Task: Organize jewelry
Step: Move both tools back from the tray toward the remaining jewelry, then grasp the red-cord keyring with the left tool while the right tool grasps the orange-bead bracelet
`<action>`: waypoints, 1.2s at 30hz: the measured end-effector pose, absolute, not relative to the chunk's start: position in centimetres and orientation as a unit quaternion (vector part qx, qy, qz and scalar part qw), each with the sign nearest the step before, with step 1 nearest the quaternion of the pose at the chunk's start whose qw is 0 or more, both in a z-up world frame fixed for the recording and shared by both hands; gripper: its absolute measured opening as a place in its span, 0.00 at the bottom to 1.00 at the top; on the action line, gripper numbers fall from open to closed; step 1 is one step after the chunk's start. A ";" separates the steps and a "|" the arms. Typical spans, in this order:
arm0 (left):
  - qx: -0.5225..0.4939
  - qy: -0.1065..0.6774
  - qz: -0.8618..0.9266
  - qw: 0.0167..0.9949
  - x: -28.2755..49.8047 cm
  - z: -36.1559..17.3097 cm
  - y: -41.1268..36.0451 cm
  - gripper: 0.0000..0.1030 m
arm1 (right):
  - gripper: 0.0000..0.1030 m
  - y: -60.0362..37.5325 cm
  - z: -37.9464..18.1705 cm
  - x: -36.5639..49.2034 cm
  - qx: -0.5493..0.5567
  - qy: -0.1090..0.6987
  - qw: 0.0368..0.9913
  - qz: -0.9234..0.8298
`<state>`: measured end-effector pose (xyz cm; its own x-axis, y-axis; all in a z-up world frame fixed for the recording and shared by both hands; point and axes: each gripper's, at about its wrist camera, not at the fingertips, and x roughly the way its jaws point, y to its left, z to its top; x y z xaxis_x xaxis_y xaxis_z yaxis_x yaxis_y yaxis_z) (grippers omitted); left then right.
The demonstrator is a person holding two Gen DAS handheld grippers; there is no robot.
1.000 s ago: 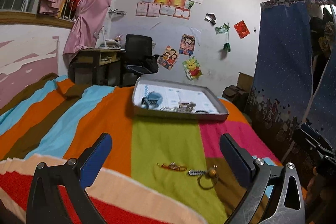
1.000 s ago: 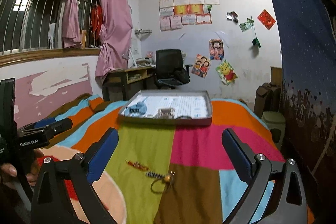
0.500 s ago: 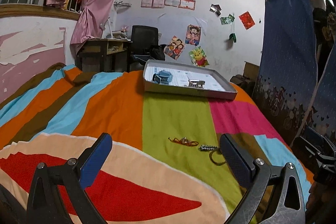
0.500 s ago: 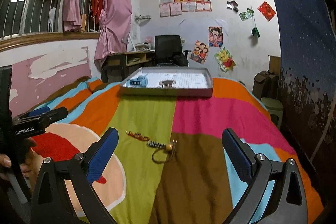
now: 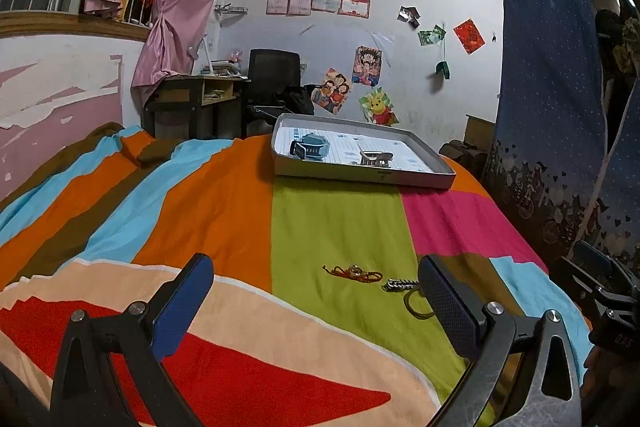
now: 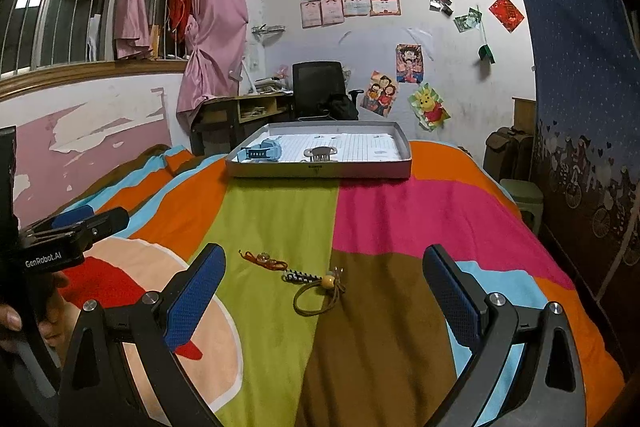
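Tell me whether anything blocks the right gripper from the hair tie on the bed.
Nothing visible does. The right gripper is open, and only bare blanket lies between it and the hair tie.

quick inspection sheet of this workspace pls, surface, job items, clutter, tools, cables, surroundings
surface: striped multicolour bedspread, lightly rumpled
job's things: grey tray at far end holds blue watch and hair clip; red cord bracelet, striped clip and beaded hair tie lie loose on the bedspread
clutter: nothing seen
grippers: left tool open, empty; right tool open, empty, loose pieces ahead of it
cables: nothing seen
surroundings: desk, office chair, pink curtain, wall posters, blue curtain
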<state>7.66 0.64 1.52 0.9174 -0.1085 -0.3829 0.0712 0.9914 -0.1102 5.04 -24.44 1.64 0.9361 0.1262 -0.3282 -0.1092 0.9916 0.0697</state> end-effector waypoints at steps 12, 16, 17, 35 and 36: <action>-0.046 0.209 -0.043 0.976 11.2 1.7 0.8 1.00 | 0.94 -23.7 2.9 8.5 0.017 0.158 0.986 0.057; -0.047 0.223 -0.053 0.972 13.8 1.4 0.9 1.00 | 0.94 -23.8 3.0 10.3 0.014 0.159 0.986 0.052; -0.046 0.228 -0.057 0.971 14.5 1.2 0.8 1.00 | 0.94 -23.9 3.0 10.5 0.015 0.160 0.986 0.051; -0.006 0.345 -0.161 0.925 25.3 -6.3 0.2 1.00 | 0.94 -24.8 -3.6 18.9 0.022 0.271 0.961 0.050; -0.006 0.351 -0.167 0.921 25.6 -6.7 0.2 1.00 | 0.94 -24.7 -4.1 19.2 0.023 0.277 0.959 0.051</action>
<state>25.57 0.21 -6.67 0.6972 -0.3129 -0.6450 0.3040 0.9439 -0.1292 19.16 -24.71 -4.11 0.8409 0.1112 -0.5296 -0.0859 0.9937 0.0722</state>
